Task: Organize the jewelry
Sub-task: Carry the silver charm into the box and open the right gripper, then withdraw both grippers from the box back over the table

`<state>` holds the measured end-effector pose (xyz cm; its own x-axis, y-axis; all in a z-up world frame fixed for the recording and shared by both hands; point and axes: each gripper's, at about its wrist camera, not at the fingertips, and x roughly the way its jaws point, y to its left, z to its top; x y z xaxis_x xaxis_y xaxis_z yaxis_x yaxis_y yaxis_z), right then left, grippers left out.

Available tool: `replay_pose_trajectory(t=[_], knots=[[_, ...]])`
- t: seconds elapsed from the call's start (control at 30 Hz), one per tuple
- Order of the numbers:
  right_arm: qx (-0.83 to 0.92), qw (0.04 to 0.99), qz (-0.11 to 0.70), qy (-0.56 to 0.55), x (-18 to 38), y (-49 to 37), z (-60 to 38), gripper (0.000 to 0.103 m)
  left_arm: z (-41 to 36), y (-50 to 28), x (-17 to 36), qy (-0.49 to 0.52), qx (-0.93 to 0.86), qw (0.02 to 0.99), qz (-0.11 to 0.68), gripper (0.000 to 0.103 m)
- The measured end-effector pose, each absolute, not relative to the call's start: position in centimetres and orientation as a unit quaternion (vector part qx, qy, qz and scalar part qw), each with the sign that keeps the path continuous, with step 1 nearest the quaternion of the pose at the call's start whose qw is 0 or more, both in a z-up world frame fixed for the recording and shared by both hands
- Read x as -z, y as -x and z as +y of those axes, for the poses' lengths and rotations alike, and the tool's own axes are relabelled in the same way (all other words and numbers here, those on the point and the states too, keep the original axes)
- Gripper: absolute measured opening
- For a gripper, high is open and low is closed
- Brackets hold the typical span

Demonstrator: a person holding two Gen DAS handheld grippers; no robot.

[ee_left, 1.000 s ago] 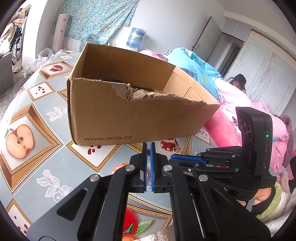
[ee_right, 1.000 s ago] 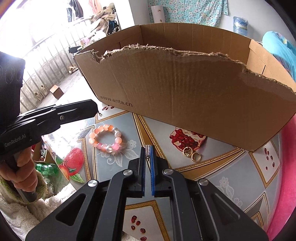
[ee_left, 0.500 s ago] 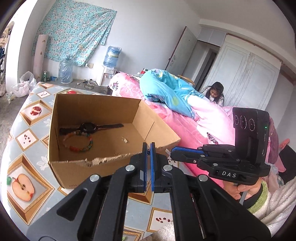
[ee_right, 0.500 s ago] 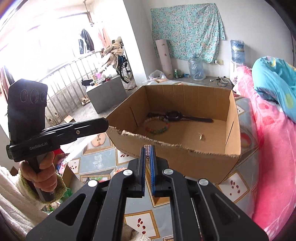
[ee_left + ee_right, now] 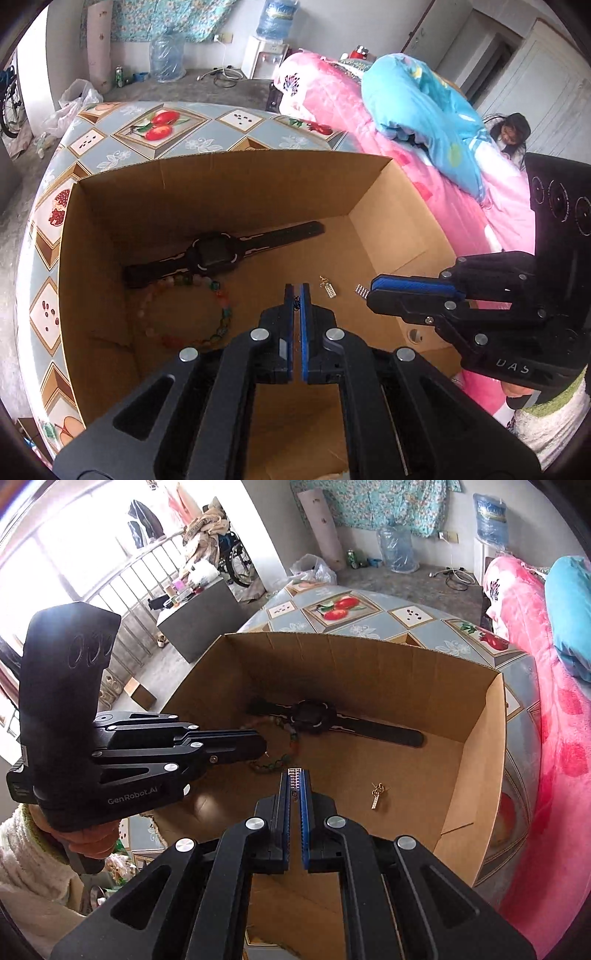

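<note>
An open cardboard box point(image 5: 236, 158) point(image 5: 332, 637) lies under both grippers. On its floor rest a black watch point(image 5: 216, 254) point(image 5: 314, 716), a multicoloured bead bracelet point(image 5: 221, 317) point(image 5: 280, 764) and a small gold earring point(image 5: 330, 290) point(image 5: 375, 797). My left gripper point(image 5: 295, 291) hangs above the box floor, shut on a tiny dark earring point(image 5: 295, 305). The right gripper point(image 5: 294, 775) is beside it, shut on a sparkly bar earring point(image 5: 294, 777), whose tip point(image 5: 361, 291) sticks out in the left wrist view. The left gripper point(image 5: 264, 747) enters the right wrist view from the left.
The box stands on a round table with a fruit-print cloth point(image 5: 166, 125) point(image 5: 351, 609). A bed with pink and blue bedding point(image 5: 443, 206) borders the table on the right, and a person point(image 5: 513, 133) sits behind it. Water bottles point(image 5: 168, 55) stand by the far wall.
Both grippers rose from table level in front of the box, went over its torn front wall and now point down into it. Both stayed shut throughout.
</note>
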<state>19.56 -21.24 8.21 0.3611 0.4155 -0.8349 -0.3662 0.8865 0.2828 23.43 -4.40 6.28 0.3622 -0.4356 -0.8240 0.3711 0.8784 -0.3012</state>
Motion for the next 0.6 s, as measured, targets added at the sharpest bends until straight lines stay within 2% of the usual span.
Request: replay_pose_trajectory(t=[0.17,0.23,0.3,0.6], knots=[[-0.228,0.796,0.56,-0.031,-6.0,-22.8,-21.0,0.005,-4.4,-26.0,-4.3,0.048,0.22,0.797,0.561,0.003],[-0.226,0.787,0.573,-0.039,-5.4,-23.5,-20.9,0.005,-3.8,-26.5,-3.9,0.066,0.217,0.789,0.571,0.013],[-0.225,0.782,0.58,-0.044,-4.8,-23.8,-21.0,0.005,-3.3,-26.9,-3.6,0.076,0.211,0.789,0.573,0.015],[-0.211,0.786,0.581,-0.033,-4.3,-24.1,-20.8,0.006,-2.2,-26.2,-4.2,0.084,0.206,0.798,0.56,0.017]])
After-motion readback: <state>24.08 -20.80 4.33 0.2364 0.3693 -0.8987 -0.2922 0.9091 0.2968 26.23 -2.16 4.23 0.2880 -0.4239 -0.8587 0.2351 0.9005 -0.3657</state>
